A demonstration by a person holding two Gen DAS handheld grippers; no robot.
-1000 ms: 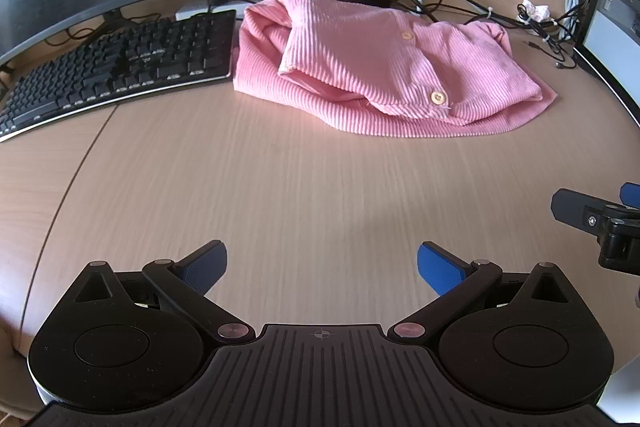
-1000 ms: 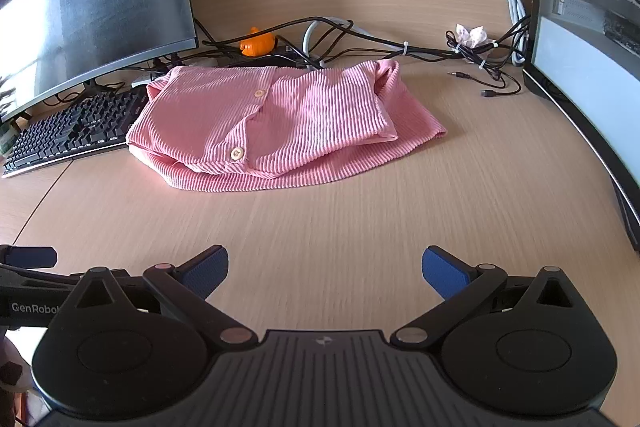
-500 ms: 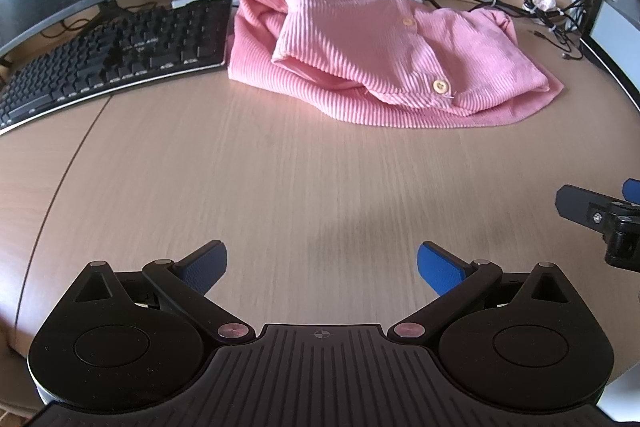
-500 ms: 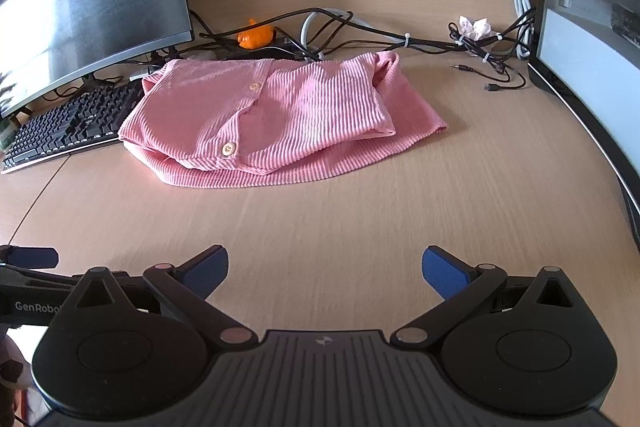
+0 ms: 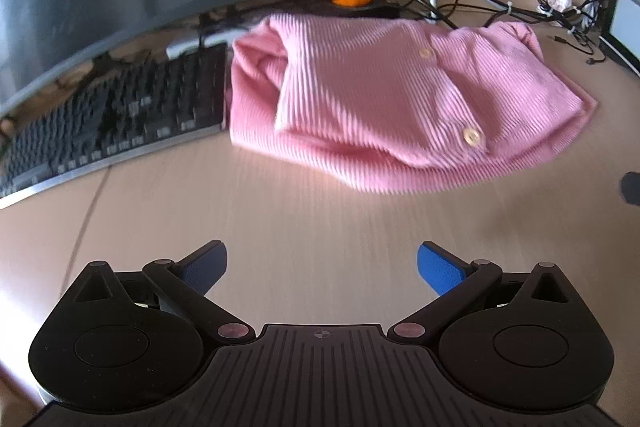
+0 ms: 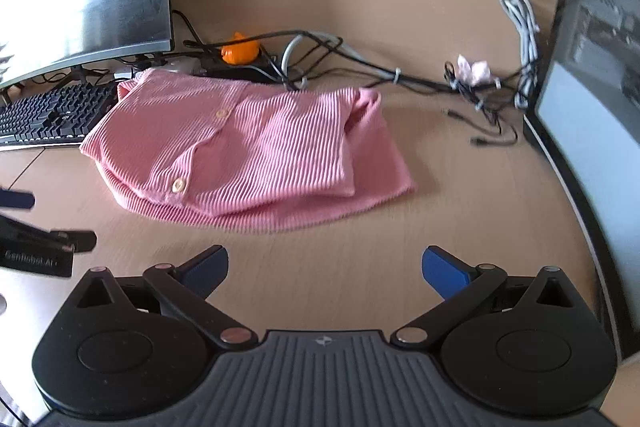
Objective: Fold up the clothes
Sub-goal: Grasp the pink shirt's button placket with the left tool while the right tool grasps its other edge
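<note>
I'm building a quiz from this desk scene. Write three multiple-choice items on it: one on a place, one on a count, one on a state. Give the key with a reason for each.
1. Where does the black computer keyboard lie relative to the pink ribbed button-up garment, in the left wrist view?
A. To its left
B. On top of it
C. To its right

2. How many pale round buttons show on the garment?
A. None
B. Two
C. Five

3. How do the jaws of the left gripper and the right gripper stand?
A. Both shut on cloth
B. One shut, one open
C. Both open, holding nothing

Key: 1 A, the keyboard's end sits by the garment's left edge. 2 B, one button shows near the front hem, one farther up. 3 C, the blue pads stand wide apart over the bare wooden desk.
</note>
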